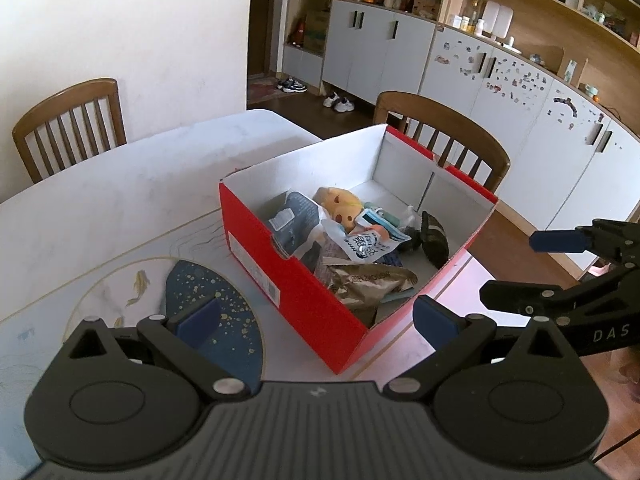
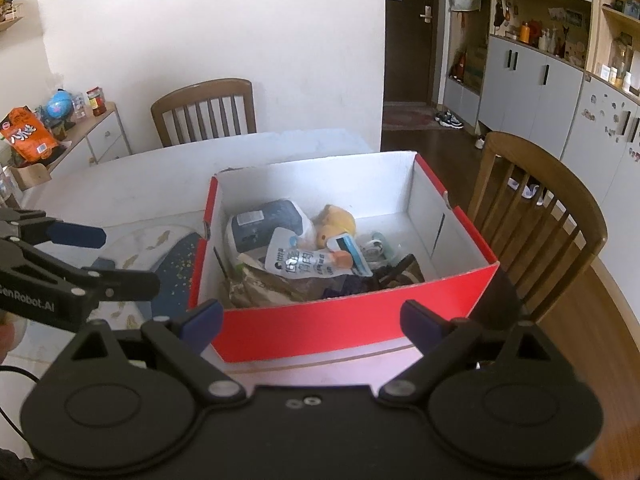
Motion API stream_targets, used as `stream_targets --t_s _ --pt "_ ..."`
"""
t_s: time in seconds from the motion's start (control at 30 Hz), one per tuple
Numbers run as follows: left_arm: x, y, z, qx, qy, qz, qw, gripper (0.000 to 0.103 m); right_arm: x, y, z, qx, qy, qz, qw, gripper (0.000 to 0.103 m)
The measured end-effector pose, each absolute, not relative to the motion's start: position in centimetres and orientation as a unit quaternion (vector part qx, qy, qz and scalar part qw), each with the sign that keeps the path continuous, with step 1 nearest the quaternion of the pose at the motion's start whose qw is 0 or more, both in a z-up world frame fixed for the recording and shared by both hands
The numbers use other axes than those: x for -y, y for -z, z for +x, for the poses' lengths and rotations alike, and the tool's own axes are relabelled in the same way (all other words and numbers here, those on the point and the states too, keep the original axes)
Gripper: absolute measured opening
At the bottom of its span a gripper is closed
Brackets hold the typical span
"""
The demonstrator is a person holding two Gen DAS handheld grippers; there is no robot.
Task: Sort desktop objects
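Note:
A red cardboard box [image 1: 280, 276] [image 2: 352, 320] with white inside stands on the table. It holds several items: a yellow plush toy [image 1: 340, 204] [image 2: 336, 224], a white snack pouch [image 1: 364, 246] [image 2: 300, 260], a dark blue packet [image 1: 294, 216] [image 2: 264, 224] and a brown foil bag [image 1: 368, 284]. My left gripper [image 1: 316, 322] is open and empty, above the box's near corner. My right gripper [image 2: 312, 322] is open and empty, in front of the box's near wall. Each gripper shows in the other's view, the right one [image 1: 560, 272] and the left one [image 2: 80, 256].
A table mat with a dark blue speckled patch [image 1: 212, 292] [image 2: 176, 264] lies left of the box. Wooden chairs [image 1: 68, 124] [image 2: 540, 216] stand at the table's far and right sides. A white table top [image 1: 120, 200], cabinets and shelves [image 1: 520, 80] lie beyond.

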State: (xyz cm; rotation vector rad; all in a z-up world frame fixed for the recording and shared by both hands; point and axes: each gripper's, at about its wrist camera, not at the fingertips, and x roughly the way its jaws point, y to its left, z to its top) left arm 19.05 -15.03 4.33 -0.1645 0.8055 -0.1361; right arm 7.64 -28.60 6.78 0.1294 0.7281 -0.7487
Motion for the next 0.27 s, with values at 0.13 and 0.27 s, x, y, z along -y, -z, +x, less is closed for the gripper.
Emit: stream_targets --t_s 0.13,0.27 --pt "15.01 -4.32 19.16 -0.390 0.063 -0.078 0.915 0.103 28.87 -6.70 7.64 -0.350 0.357 0.063 0.864 0.096" --pt "14.93 -4.31 19.27 -0.388 0.065 -0.077 0.916 0.103 29.06 -6.61 7.70 -0.351 0.356 0.064 0.863 0.096"
